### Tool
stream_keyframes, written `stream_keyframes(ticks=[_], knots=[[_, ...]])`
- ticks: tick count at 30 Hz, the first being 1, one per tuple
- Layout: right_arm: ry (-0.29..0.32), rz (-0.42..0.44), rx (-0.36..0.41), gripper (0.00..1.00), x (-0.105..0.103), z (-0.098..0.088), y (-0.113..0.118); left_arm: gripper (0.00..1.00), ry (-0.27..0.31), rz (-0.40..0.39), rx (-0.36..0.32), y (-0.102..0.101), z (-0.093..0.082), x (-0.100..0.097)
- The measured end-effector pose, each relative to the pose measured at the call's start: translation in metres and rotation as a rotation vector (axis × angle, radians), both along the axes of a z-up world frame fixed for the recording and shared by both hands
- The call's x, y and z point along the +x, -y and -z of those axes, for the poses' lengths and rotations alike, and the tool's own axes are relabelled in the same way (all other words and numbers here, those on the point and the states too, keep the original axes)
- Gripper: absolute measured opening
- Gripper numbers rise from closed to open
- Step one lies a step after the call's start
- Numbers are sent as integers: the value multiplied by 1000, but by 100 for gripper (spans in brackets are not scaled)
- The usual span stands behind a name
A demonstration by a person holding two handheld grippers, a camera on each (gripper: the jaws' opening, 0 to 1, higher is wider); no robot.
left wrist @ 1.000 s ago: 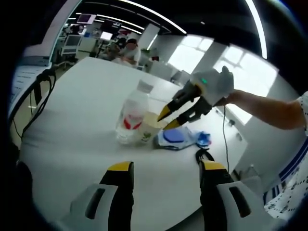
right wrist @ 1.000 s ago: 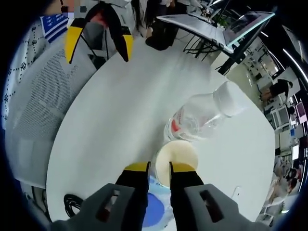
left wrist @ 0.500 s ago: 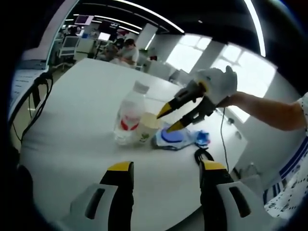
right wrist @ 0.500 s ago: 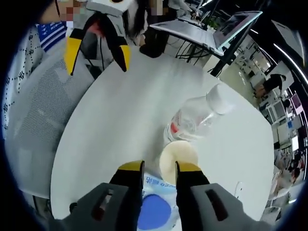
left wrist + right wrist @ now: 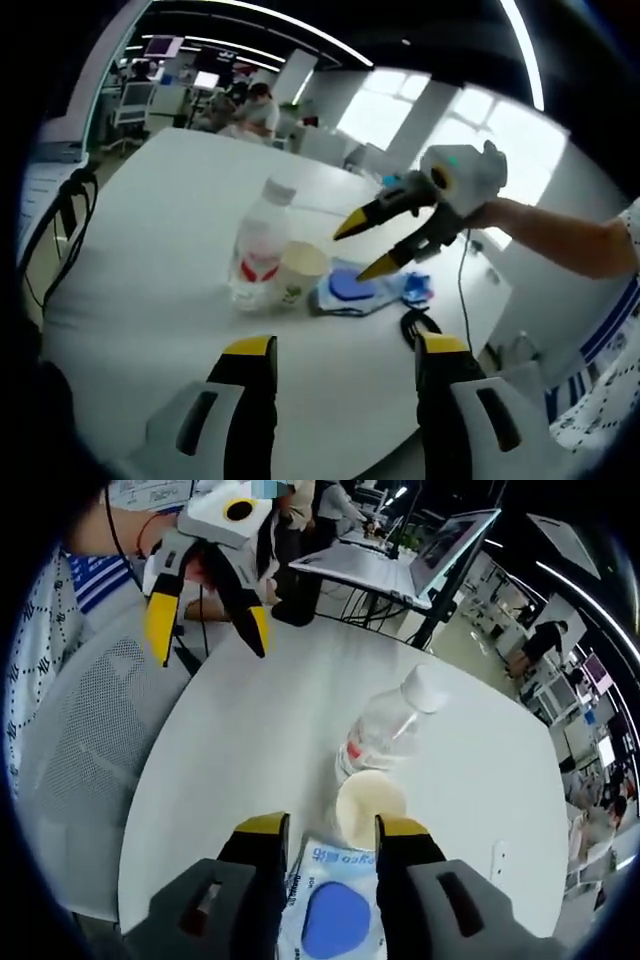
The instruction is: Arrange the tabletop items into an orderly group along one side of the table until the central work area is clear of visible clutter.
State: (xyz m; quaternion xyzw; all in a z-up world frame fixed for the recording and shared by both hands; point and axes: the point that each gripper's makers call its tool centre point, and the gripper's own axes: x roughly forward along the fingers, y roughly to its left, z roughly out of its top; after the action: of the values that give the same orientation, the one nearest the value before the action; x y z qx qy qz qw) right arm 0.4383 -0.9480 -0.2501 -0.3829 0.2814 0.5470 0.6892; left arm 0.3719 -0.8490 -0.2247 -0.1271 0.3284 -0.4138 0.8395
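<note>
While the clear plastic water bottle (image 5: 258, 245) with its white cap and red label stands upright near the middle of the white round tabletop (image 5: 150, 230), the cream paper cup (image 5: 298, 273) sits right against it. The right claw view looks straight down into that cup (image 5: 368, 800), showing its round open mouth, which you can't see from the left claw view. Just beside the cup lies a soft, crinkly white-and-blue packet (image 5: 335, 920) with a blue oval on it. Over it hangs the right claw (image 5: 368, 246), yellow tips spread apart, holding nothing. The left claw (image 5: 205, 610) is wide open too, empty, off by the tabletop edge. A black cable (image 5: 418, 324) is coiled near the packet.
</note>
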Motion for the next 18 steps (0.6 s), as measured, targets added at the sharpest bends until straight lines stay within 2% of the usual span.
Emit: stream_keyframes(ticks=[18], knots=[[27,113,92,33,-17,-22,26,52,36,46,16,17,-11,0]])
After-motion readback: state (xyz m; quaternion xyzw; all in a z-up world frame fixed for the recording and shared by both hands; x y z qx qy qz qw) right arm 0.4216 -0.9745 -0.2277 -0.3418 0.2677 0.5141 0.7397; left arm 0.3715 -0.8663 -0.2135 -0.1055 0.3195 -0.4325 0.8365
